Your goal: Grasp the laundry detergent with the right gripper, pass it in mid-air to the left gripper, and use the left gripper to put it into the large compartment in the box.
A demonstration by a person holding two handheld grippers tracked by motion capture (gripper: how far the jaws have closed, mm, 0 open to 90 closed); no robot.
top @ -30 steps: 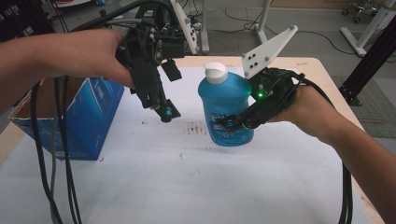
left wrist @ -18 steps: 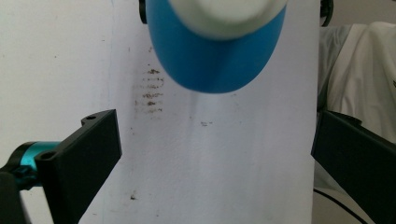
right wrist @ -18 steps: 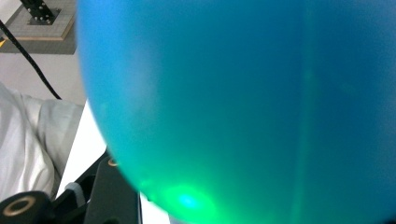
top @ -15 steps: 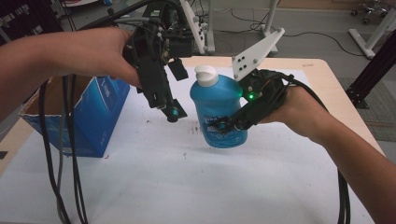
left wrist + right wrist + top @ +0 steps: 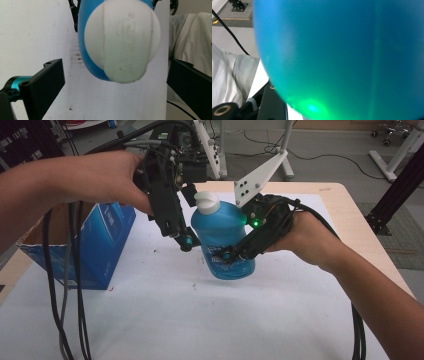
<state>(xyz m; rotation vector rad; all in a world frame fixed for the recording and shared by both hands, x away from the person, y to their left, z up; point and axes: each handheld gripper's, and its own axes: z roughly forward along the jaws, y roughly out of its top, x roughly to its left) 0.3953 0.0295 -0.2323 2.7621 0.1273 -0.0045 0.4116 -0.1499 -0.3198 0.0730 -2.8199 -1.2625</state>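
Observation:
A blue bottle (image 5: 220, 235) with a white cap (image 5: 206, 202) hangs tilted above the white-covered table (image 5: 200, 320). My right gripper (image 5: 235, 255) comes in from the right and is shut on the bottle's lower body. In the right gripper view the blue bottle (image 5: 337, 57) looms close and one black finger (image 5: 270, 105) shows at the lower left. My left gripper (image 5: 186, 227) hovers at the bottle's top left, open. In the left gripper view the cap (image 5: 122, 40) sits between the wide-apart jaws, touching neither.
An open blue cardboard box (image 5: 107, 245) stands at the table's left. Black cables (image 5: 65, 295) hang down from the left hand at the front left. The wooden table edge (image 5: 360, 220) runs along the right; stands and cables sit on the floor behind.
The right gripper has carried the bottle slightly left, nearer the left gripper. The left gripper has barely moved.

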